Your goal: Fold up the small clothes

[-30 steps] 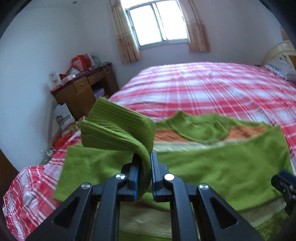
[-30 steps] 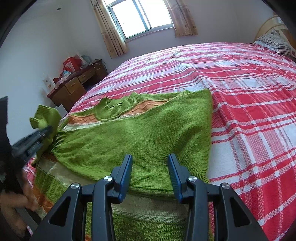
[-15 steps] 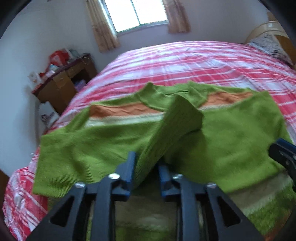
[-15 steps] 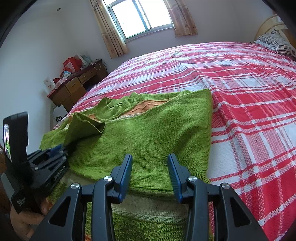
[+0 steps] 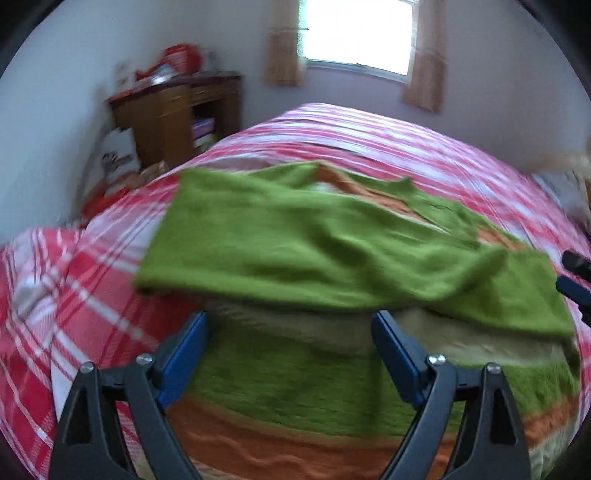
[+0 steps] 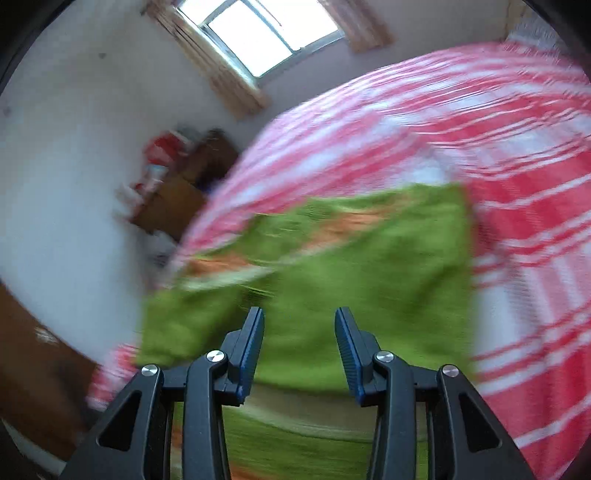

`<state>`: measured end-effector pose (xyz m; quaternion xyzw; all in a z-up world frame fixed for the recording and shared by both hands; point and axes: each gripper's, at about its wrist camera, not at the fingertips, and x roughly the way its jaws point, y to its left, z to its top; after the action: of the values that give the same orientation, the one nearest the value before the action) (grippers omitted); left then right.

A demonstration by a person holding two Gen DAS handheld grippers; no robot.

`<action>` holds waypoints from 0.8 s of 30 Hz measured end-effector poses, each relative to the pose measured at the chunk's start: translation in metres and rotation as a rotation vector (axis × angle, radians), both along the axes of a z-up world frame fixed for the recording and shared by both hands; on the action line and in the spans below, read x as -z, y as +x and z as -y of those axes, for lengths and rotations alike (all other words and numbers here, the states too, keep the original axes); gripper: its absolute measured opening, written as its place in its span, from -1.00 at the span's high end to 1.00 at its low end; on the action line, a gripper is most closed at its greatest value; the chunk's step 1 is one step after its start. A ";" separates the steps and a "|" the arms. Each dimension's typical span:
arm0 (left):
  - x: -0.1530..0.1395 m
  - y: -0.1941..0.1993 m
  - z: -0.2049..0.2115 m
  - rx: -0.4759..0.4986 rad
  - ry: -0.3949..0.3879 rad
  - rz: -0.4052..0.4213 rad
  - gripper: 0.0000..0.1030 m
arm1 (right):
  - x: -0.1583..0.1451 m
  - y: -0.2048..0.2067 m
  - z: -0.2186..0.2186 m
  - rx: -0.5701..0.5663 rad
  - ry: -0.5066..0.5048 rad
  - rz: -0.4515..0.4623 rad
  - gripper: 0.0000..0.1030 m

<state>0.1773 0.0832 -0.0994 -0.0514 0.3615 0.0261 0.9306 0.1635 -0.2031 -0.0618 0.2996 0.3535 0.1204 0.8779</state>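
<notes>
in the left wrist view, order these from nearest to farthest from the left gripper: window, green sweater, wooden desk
From the left gripper, jaws just opened wide with nothing between them:
1. green sweater, straight ahead on the plaid bed, folded sleeve across it
2. wooden desk, far left against the wall
3. window, top centre, on the back wall

Daylight comes from the window (image 5: pixel 356 35) far ahead of my fingers, blown out to white. Both views smear with motion blur, worst on the bed (image 6: pixel 517 155) beyond my right gripper. Fisheye bends the edges; corners go black.
</notes>
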 end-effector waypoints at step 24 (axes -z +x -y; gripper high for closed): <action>0.004 -0.002 -0.023 -0.026 -0.143 0.009 -0.97 | -0.073 0.067 -0.115 -0.091 -0.375 0.107 0.84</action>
<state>0.1758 0.1060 -0.1032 -0.1223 0.3575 0.0119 0.9258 0.2301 -0.0877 0.0114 0.1078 0.3358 0.1077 0.9295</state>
